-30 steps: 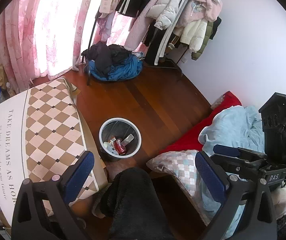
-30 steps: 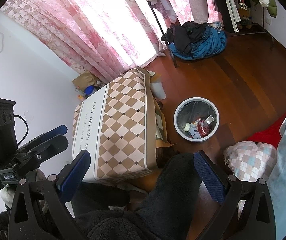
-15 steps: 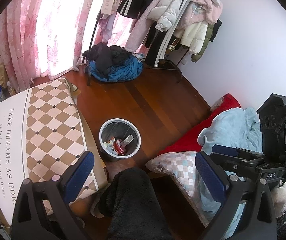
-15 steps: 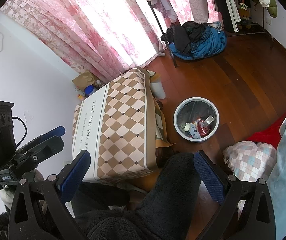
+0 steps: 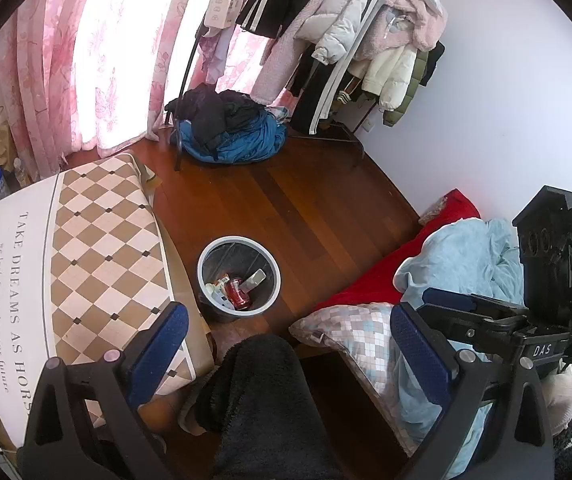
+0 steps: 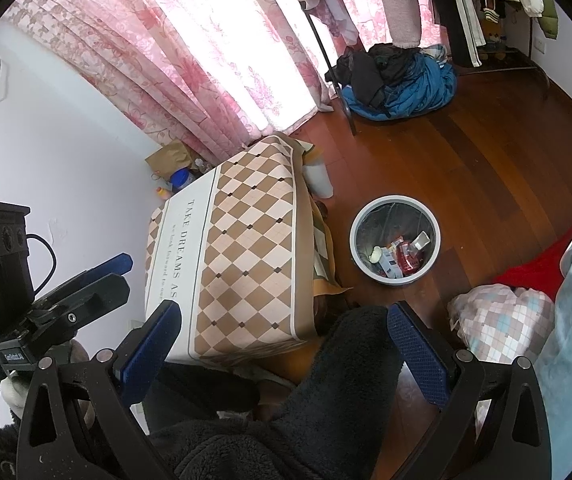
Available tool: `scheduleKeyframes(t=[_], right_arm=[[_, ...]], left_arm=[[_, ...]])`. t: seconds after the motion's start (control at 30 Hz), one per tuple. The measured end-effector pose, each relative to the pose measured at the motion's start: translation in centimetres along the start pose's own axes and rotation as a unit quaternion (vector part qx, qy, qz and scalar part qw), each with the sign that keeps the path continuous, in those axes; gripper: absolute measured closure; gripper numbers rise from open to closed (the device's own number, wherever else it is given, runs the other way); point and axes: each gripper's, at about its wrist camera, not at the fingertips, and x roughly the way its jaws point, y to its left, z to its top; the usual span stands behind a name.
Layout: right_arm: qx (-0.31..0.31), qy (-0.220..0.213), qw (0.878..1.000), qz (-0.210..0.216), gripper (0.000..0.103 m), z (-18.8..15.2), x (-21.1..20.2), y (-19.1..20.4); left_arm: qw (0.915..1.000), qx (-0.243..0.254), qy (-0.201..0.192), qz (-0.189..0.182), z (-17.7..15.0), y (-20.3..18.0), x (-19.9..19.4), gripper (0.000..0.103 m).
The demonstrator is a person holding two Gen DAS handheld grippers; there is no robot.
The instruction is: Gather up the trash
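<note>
Low in the centre of both views, the round grey plastic waste bin point(image 5: 238, 276) stands on the wooden floor point(image 5: 286, 200), holding a red wrapper point(image 6: 408, 258) and small packaging. Left gripper point(image 5: 290, 360) and right gripper point(image 6: 281, 352) hang released, grasping nothing. The bin looks light and stiff, probably best pinched at its rim.

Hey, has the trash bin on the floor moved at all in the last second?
No. The trash bin sits in the same spot beside the checkered table; only the cameras drifted slightly.
</note>
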Motion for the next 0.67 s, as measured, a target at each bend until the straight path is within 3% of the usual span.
scheduleKeyframes(t=[0.67], right_arm=[[-0.002, 0.0, 1.0, 0.0, 0.0, 0.1, 0.0, 0.1]], left_arm=[[1.0, -0.003, -0.006, -0.003, 0.1, -1.4, 0.1, 0.0]])
